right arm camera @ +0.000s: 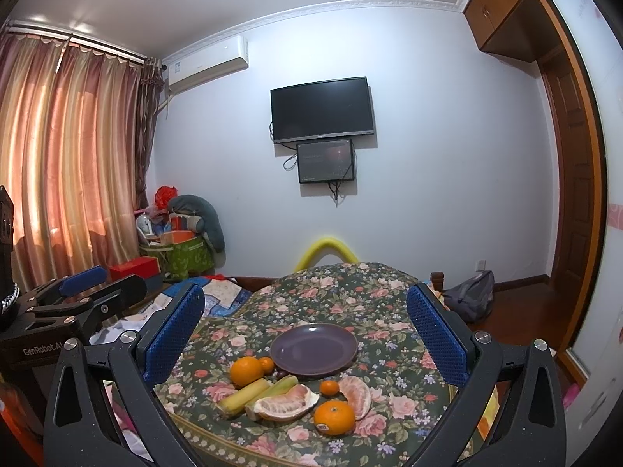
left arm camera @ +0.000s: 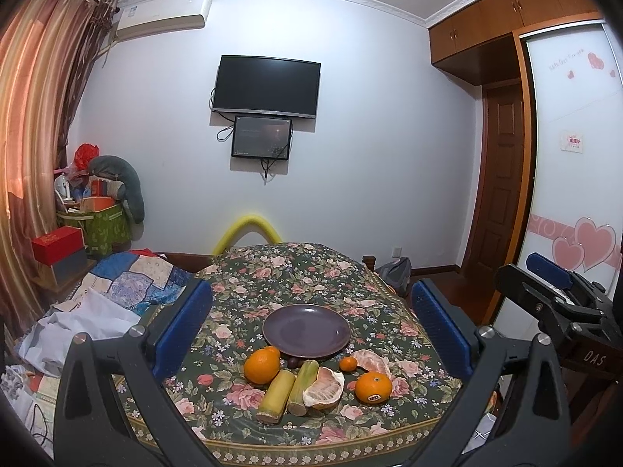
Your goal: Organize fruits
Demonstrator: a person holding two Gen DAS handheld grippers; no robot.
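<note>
An empty purple plate point(left arm camera: 305, 329) point(right arm camera: 314, 348) sits on a floral-clothed table point(left arm camera: 296, 272). In front of it lie two large oranges point(left arm camera: 262, 365) point(left arm camera: 372, 387), a small mandarin point(left arm camera: 348, 364), two green-yellow cane pieces point(left arm camera: 275, 396), and two peeled pomelo pieces point(left arm camera: 323, 387) point(left arm camera: 372, 362). A second mandarin point(right arm camera: 266, 364) shows in the right wrist view. My left gripper point(left arm camera: 311, 334) is open and empty, held back from the fruit. My right gripper point(right arm camera: 305, 334) is open and empty too, and also shows at the right of the left wrist view point(left arm camera: 553, 284).
A bed with patchwork bedding and papers point(left arm camera: 109, 295) lies left of the table. Boxes and a green bag point(left arm camera: 105, 225) stand in the corner by the curtain. A grey bag point(right arm camera: 469, 297) sits on the wooden floor at right, near a wardrobe point(left arm camera: 572, 179).
</note>
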